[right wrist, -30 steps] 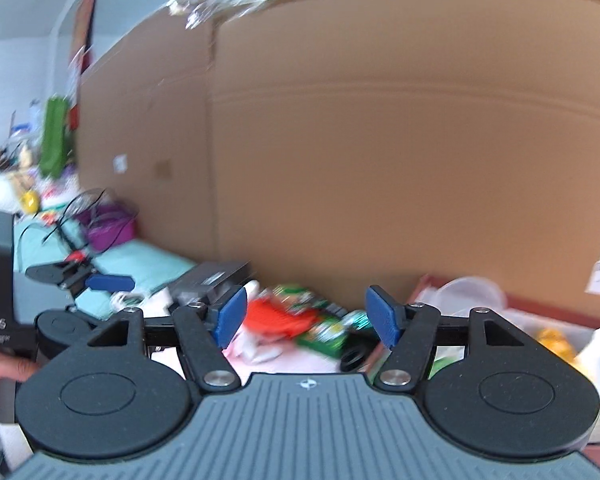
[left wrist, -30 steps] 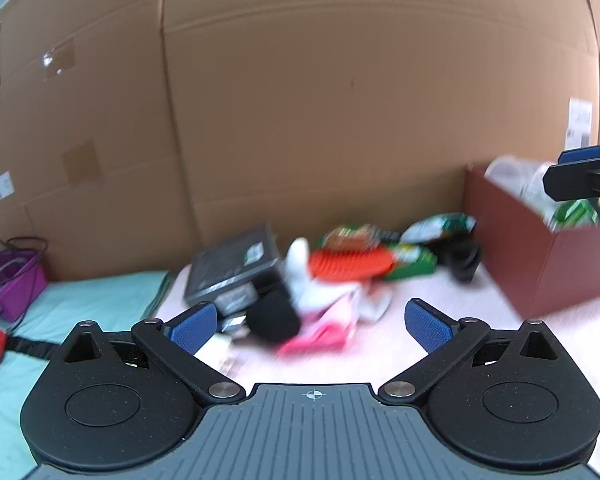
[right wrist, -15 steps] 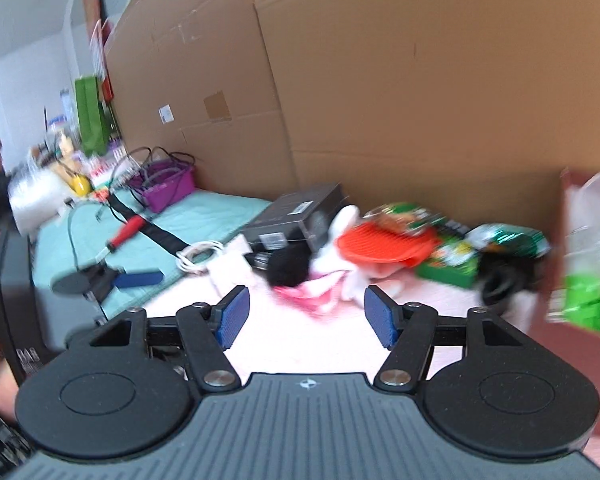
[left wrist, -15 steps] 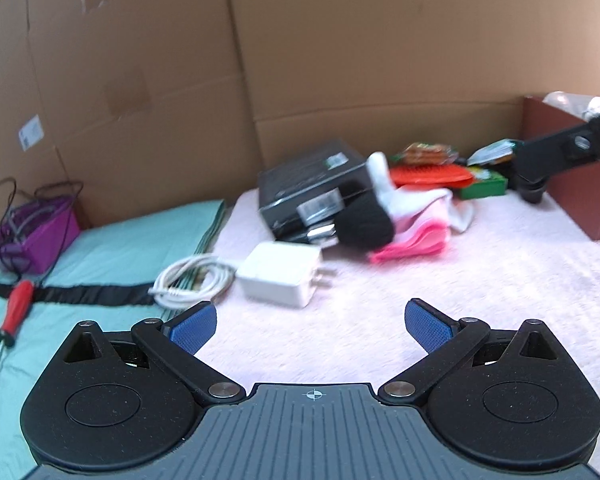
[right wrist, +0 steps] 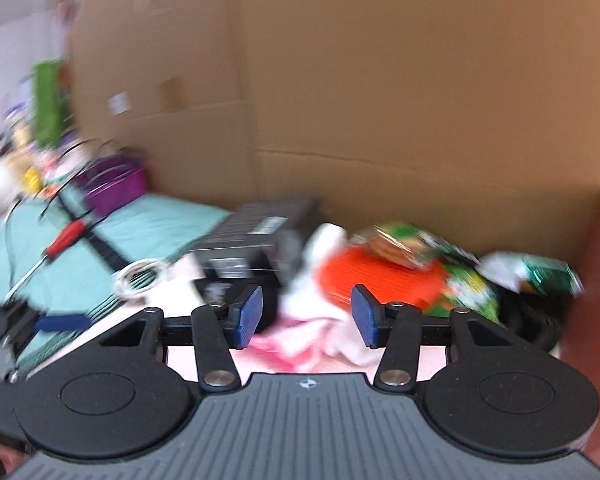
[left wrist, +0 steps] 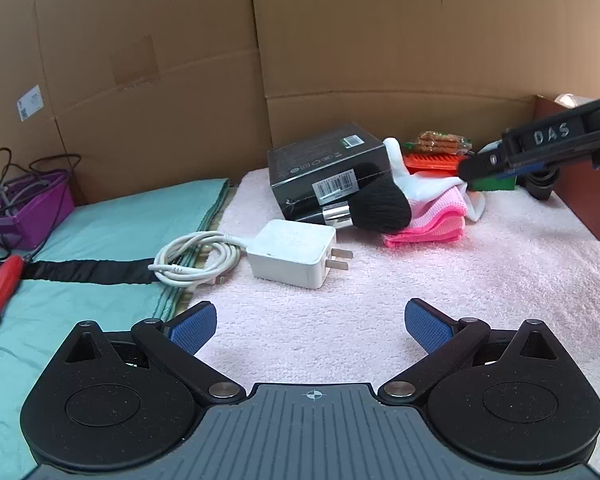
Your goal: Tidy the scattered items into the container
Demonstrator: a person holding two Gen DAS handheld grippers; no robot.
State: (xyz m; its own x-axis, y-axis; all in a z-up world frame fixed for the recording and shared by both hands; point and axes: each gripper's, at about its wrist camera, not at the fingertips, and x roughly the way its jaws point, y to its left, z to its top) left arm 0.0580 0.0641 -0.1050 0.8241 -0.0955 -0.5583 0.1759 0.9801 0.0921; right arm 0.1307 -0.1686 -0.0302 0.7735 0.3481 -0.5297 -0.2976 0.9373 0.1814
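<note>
From the left wrist camera, the left gripper [left wrist: 310,326] hangs over a pink towel [left wrist: 380,300] with its jaws spread wide and nothing between them. Ahead of it lies a white charger [left wrist: 290,254] with its coiled cable [left wrist: 196,256] trailing onto a teal cloth [left wrist: 100,240]. Behind the charger stands a black box [left wrist: 328,172], and a black makeup brush [left wrist: 376,208] leans against it, resting on a folded pink cloth [left wrist: 432,226]. A white sock [left wrist: 420,184] lies over that cloth, with an orange mat [left wrist: 432,159] and a snack packet [left wrist: 440,142] behind. The right gripper [left wrist: 484,166] reaches in from the right, its tip at the sock. The brown container [left wrist: 588,200] stands at the right edge. A red screwdriver [left wrist: 2,284] and a purple basket [left wrist: 24,212] sit far left.

From the right wrist camera, which is blurred, the right gripper [right wrist: 307,316] has its jaws about half open and closing, with the sock [right wrist: 320,280] and pink cloth [right wrist: 292,340] showing between the pads, not yet pressed. The orange mat [right wrist: 380,276] and green packets [right wrist: 472,284] lie just beyond, the black box [right wrist: 256,232] to the left, and the container wall [right wrist: 596,320] at the right.
</note>
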